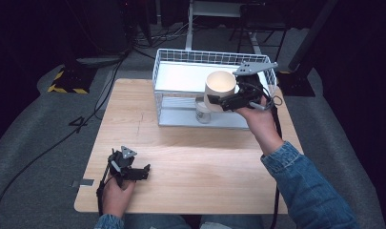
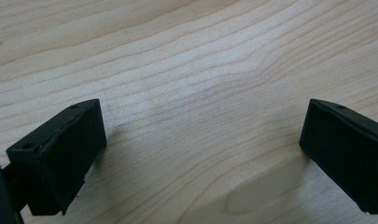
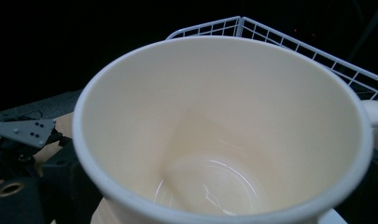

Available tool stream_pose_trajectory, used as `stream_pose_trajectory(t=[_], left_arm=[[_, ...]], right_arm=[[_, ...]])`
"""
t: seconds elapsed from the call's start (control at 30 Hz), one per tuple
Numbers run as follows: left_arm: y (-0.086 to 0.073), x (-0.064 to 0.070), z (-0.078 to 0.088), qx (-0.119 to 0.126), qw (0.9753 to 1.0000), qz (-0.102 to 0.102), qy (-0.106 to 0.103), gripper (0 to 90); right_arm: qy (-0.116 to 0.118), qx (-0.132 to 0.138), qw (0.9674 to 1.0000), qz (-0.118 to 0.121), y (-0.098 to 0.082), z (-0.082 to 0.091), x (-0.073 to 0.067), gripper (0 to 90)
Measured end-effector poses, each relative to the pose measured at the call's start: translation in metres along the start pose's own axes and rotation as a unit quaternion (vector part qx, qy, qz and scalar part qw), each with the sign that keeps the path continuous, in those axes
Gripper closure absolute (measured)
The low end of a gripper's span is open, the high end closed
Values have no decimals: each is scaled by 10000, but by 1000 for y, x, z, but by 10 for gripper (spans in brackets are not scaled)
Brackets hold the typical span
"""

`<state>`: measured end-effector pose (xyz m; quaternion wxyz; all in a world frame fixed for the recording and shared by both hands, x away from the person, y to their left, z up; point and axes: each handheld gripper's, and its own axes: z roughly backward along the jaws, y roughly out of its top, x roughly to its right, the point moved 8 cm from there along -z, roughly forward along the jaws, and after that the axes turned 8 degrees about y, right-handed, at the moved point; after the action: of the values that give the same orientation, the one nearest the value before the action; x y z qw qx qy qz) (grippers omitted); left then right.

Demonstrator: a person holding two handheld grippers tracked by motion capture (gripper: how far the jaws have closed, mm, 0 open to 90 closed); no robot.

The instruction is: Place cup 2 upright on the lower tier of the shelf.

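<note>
The right claw (image 1: 218, 101) held the cup (image 1: 220, 90) above the basket (image 1: 174, 117), not yet set down, while the left claw (image 1: 144, 172) rested wide on the surface (image 1: 190, 157).

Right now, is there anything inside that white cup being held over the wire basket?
The cup looks empty: its cream inner wall and glossy bottom are bare. The right gripper holds it above the wire basket. A glass jar stands below, its upper part covered by the cup.
</note>
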<state>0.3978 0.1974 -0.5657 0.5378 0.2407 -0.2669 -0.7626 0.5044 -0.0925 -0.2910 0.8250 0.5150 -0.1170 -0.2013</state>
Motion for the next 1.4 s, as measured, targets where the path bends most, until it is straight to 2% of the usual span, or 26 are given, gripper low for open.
stream_pose_trajectory(t=[0.3, 0.7, 0.8, 0.9, 1.13, 1.4], left_arm=[[0, 0, 0, -4, 10000, 3, -13, 8], [0, 0, 0, -4, 10000, 10, -17, 6], [0, 0, 0, -6, 10000, 9, -18, 6], [0, 0, 0, -6, 10000, 9, -18, 6], [0, 0, 0, -4, 10000, 19, -22, 6], [0, 1, 0, -8, 10000, 38, -34, 6]], right_arm=[[-179, 10, 9998, -115, 16, -7, 22, 83], [-519, 122, 9982, -288, 33, -18, 61, 82], [-595, 68, 9974, -404, 33, -23, 73, 82], [-703, -2, 9967, -409, 32, -29, 84, 82], [-789, -62, 9950, -603, 23, -44, 104, 82], [-804, -53, 9933, -825, 14, -52, 119, 82]])
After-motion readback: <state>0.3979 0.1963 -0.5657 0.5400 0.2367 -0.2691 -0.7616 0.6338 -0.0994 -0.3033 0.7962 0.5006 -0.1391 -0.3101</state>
